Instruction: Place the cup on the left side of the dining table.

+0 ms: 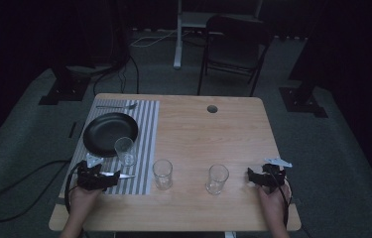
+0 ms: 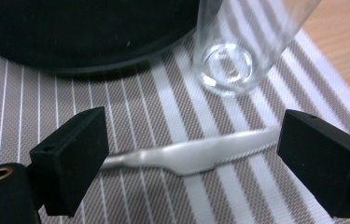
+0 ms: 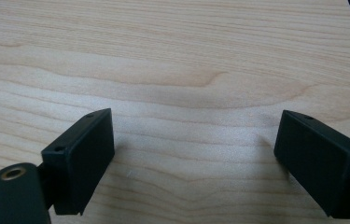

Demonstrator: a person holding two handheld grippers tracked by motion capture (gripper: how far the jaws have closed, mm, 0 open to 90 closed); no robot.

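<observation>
The wooden table (image 1: 208, 134) carries a grey striped placemat (image 1: 146, 124) along its left side; a black plate (image 1: 106, 131) rests on the placemat, and a fork (image 1: 116, 106) lies just beyond the plate at the mat's far edge. One clear glass (image 1: 124, 151) stands upright on the placemat, touching or just beside the plate's near right rim; a second glass (image 1: 162, 174) stands on bare wood just beside the mat's right edge; a third glass (image 1: 217, 179) stands farther right, well apart from the second.

The left gripper (image 1: 105, 177) sits over the near end of the placemat, held by the left hand (image 1: 82, 196); in the left gripper view its jaws are spread wide, one to each side of a table knife (image 2: 196, 153) that lies flat on the stripes; the left jaw hides the knife's handle end, while the right jaw stands near the blade tip, and contact there cannot be judged. The glass base (image 2: 226, 65) and the plate's rim (image 2: 116, 63) lie just beyond the knife.

The right gripper (image 1: 252, 174) sits near the table's right front edge, held by the right hand (image 1: 273, 198); its jaws are spread wide over bare wood (image 3: 172, 70), pinching nothing; the third glass stands near it.
</observation>
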